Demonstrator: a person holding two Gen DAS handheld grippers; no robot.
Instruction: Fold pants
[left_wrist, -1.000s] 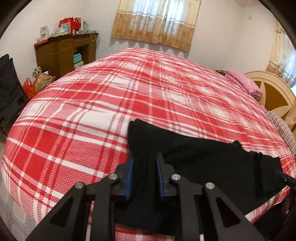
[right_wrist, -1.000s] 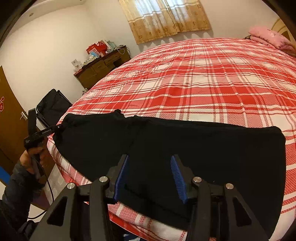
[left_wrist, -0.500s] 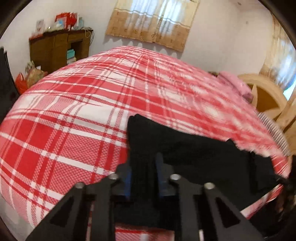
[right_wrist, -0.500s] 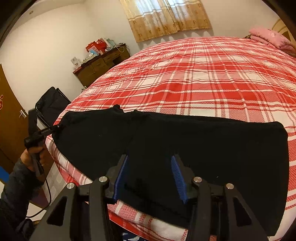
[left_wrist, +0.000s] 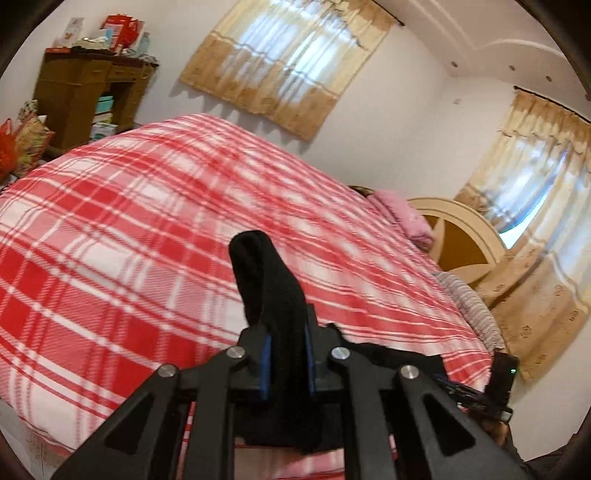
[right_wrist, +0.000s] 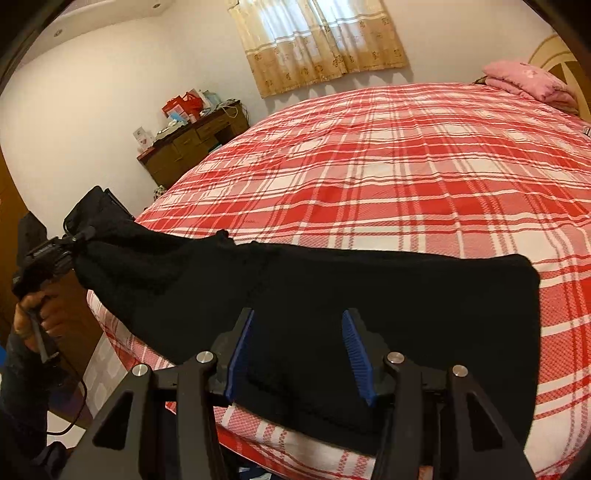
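Black pants lie across the near edge of the red plaid bed. My left gripper is shut on one end of the pants, which stands up in a bunch between the blue pads. In the right wrist view the left gripper holds that end lifted off the bed at the far left. My right gripper is open, hovering just above the middle of the pants near the bed's front edge.
A wooden desk with clutter stands by the wall beyond the bed. A pink folded blanket and a wooden headboard are at the bed's far right. A black chair stands beside the bed at left.
My left gripper has lifted its end of the pants off the bed and tilted upward. The right gripper has stayed open over the pants.
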